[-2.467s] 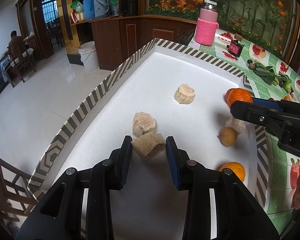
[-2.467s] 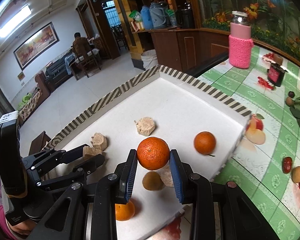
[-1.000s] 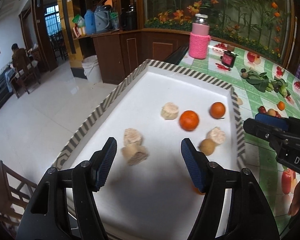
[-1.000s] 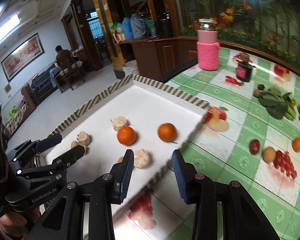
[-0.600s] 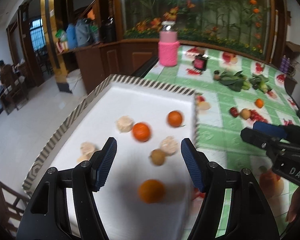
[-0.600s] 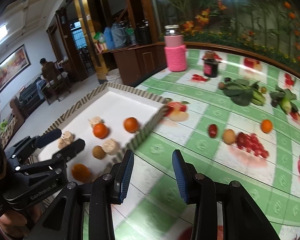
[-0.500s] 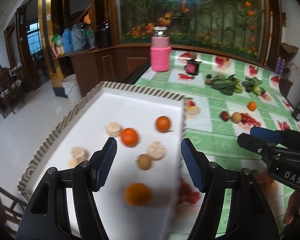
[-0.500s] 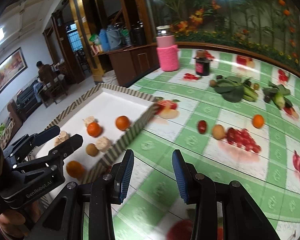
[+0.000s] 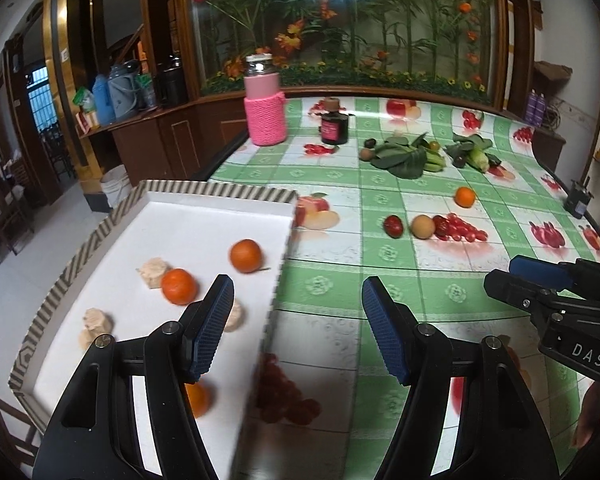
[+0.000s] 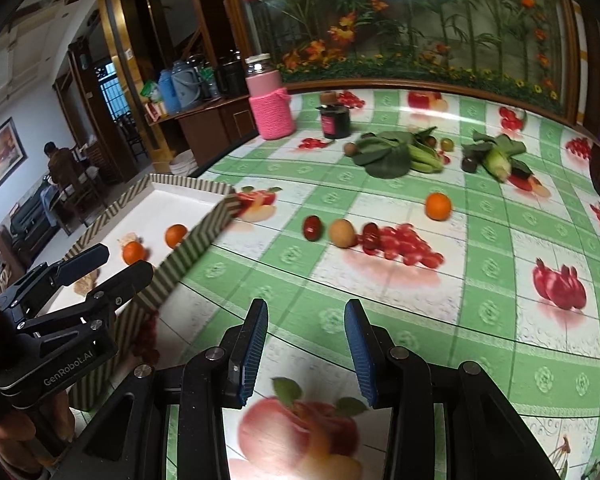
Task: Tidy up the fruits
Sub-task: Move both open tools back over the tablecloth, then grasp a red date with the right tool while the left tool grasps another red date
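A white tray with a striped rim (image 9: 220, 192) holds three oranges (image 9: 245, 255) (image 9: 179, 286) (image 9: 198, 398) and several beige chunks (image 9: 153, 272). My left gripper (image 9: 297, 284) hangs open over the tray's right edge, nothing between its pads. My right gripper (image 10: 306, 308) is open and empty above the green checked cloth, right of the tray rim (image 10: 196, 248). Out on the cloth lie a loose orange (image 10: 438, 206), a round brown fruit (image 10: 342, 233) and a dark red fruit (image 10: 312, 228). The left finger hides part of the nearest tray orange.
A pink-sleeved jar (image 9: 265, 112) and a small dark jar (image 9: 334, 126) stand at the table's far side. Leafy greens (image 9: 404, 158) and more vegetables (image 10: 496, 160) lie beyond the loose fruit. The cloth is printed with fruit pictures. A person sits far off at the left.
The left gripper let go of a beige chunk and the right let go of an orange, both in the tray. Both grippers then swung right, from over the tray toward the table.
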